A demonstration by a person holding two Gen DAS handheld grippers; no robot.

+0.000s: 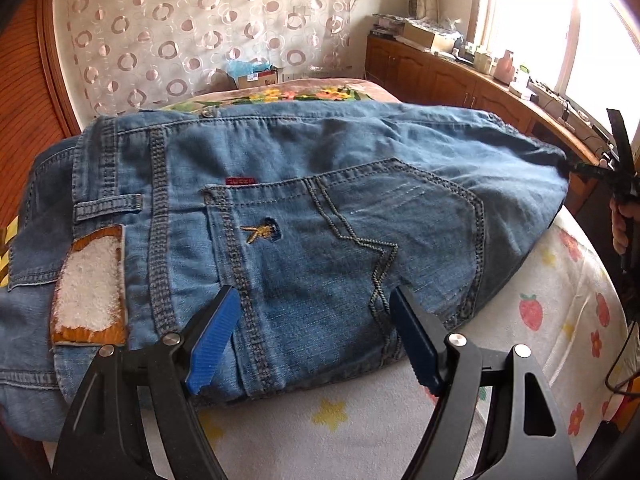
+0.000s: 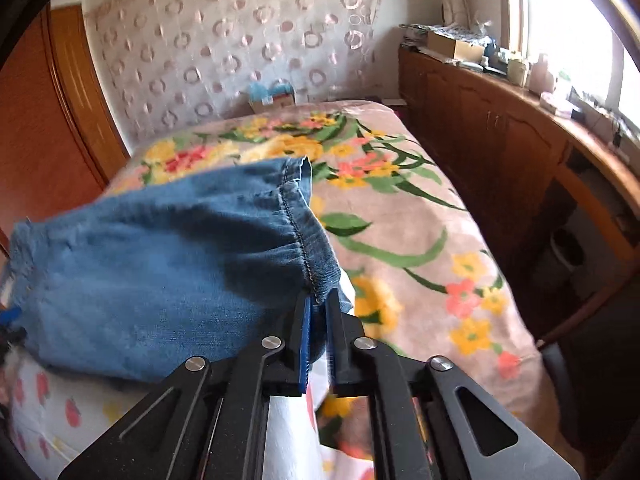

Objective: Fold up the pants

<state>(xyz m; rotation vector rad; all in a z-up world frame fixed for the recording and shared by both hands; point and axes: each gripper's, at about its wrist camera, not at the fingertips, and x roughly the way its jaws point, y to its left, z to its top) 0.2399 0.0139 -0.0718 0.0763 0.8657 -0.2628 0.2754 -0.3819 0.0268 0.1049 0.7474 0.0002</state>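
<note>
Left tongs (image 1: pixel 316 312): spread wide, nothing between them, hovering just above the near edge of the jeans (image 1: pixel 320 208) at the back pocket (image 1: pixel 348 232). No contact visible.

Right tongs (image 2: pixel 318 312): closed on the jeans' seamed edge (image 2: pixel 306 248), denim pinched between the blue pads (image 2: pixel 306 344). In the left view that unit sits at the far right end of the garment (image 1: pixel 618 184).

Jeans lie on the bed (image 2: pixel 420 216), seat side up, waistband (image 1: pixel 108 152) to the left, fabric bunched and apparently already doubled. Under them: white strawberry-print sheet (image 1: pixel 532 312) near, floral blanket (image 2: pixel 384 184) beyond.

Key relation: long axis runs left-right across the left view, waistband end left, gripped end right. The right tongs own the right end; the left tongs are nearer the pocket/waist half, garment directly ahead and below.

Judgement: next fold likely carries the right end over toward the waistband, left tongs pinning or grabbing near the pocket. Risk: thick layered denim slipping from a thin edge pinch.
</note>
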